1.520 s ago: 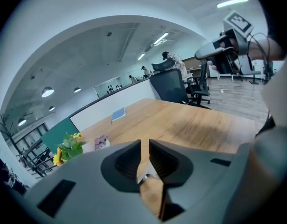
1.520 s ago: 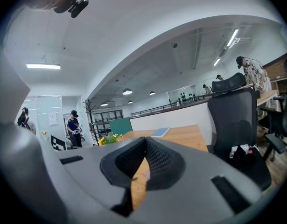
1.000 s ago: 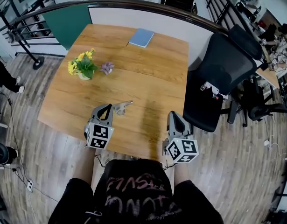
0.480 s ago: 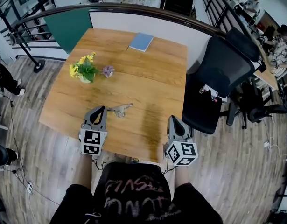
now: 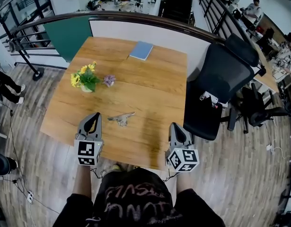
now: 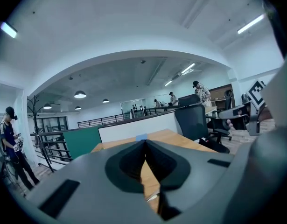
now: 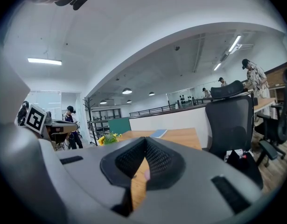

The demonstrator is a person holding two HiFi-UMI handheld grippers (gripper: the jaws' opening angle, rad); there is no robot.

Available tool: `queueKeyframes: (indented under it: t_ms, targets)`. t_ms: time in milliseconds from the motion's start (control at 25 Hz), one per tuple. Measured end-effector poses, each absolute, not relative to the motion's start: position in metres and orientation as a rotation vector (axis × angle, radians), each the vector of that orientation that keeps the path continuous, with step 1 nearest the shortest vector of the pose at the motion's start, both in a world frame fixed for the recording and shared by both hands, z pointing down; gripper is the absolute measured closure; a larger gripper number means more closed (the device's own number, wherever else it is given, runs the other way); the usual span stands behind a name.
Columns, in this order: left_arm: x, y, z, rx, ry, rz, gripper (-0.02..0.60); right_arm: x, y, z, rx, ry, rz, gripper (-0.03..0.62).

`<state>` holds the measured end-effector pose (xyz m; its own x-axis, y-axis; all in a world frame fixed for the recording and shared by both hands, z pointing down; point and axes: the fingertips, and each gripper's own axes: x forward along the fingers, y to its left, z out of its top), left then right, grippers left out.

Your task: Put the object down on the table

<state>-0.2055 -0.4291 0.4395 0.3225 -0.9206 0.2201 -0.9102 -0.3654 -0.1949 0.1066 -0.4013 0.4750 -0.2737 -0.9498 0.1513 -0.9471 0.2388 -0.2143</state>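
Silvery and small, the object (image 5: 120, 118) lies flat on the wooden table (image 5: 154, 84), close to the near edge and a little left of centre, touching neither tool. The left gripper (image 5: 92, 117) hangs just to its left at the near edge, jaws pressed together on nothing. The right gripper (image 5: 175, 126) is held well apart from it at the near right corner, its jaws likewise together and empty. With both tools clear of the object, the put-down appears complete, and the closed jaws suggest a resting pose, not a reach. Farther off on the left, a pot of yellow flowers (image 5: 84, 74) and a small purple bloom (image 5: 109, 81) stand side by side. A blue notebook (image 5: 141, 50) lies by the far edge, leaving the object open space. A black office chair (image 5: 221, 74) stands to the table's right.
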Motion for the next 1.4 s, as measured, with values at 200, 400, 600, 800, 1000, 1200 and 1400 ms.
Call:
queueKeyframes:
  t_ms: [200, 400, 600, 800, 1000, 1200, 1400]
  targets:
    - [-0.218, -0.435, 0.426, -2.517, 1.758, -0.415, 0.568, 0.101, -0.403, 0.468, -1.893, 2.462, -0.399, 0.589]
    - [-0.222, -0.438, 0.420, -2.499, 1.746, -0.412, 0.568, 0.100, -0.405, 0.470, -1.915, 2.457, -0.392, 0.589]
    - [-0.228, -0.443, 0.414, -2.490, 1.747, -0.395, 0.568, 0.092, -0.410, 0.466, -1.906, 2.466, -0.381, 0.589]
    - [-0.237, -0.443, 0.414, -2.487, 1.747, -0.379, 0.568, 0.081, -0.411, 0.462, -1.886, 2.478, -0.354, 0.589]
    - [-0.242, -0.446, 0.414, -2.490, 1.742, -0.371, 0.568, 0.082, -0.413, 0.459, -1.919, 2.456, -0.339, 0.589]
    - [-0.247, -0.450, 0.414, -2.493, 1.743, -0.360, 0.568, 0.083, -0.416, 0.458, -1.939, 2.439, -0.331, 0.590]
    - [-0.250, -0.452, 0.411, -2.487, 1.734, -0.349, 0.568, 0.078, -0.416, 0.455, -1.944, 2.429, -0.321, 0.589]
